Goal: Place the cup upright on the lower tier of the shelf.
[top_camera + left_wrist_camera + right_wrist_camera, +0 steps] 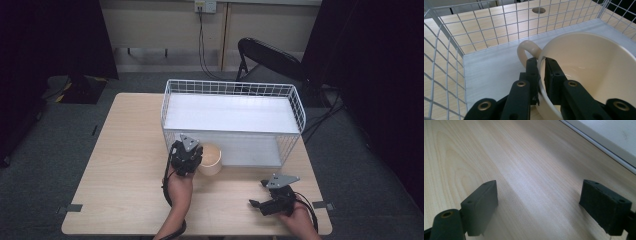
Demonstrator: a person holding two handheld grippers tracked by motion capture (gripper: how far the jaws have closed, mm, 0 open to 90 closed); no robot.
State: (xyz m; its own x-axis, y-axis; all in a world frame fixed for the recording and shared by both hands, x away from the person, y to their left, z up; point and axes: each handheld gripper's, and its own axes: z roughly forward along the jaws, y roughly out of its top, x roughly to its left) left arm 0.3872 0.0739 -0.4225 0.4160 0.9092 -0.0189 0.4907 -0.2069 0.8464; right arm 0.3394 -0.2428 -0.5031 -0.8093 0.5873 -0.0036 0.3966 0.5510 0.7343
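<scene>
Cut off by the right and bottom edges of the left gripper view: the cream cup [586,72], with part of its rim hidden between the jaws of the left gripper [541,72]. In the high view, near wall of the cup [212,160] partly hidden behind the left gripper [187,156]. Table [529,170] cut off on all sides in the right gripper view.

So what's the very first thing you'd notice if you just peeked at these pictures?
Probably the big white wire basket standing on the far half of the wooden table. Next, the cream cup at the basket's open front: the left gripper pinches its rim next to the handle, one jaw inside and one outside. The right gripper waits open above bare wood.
</scene>
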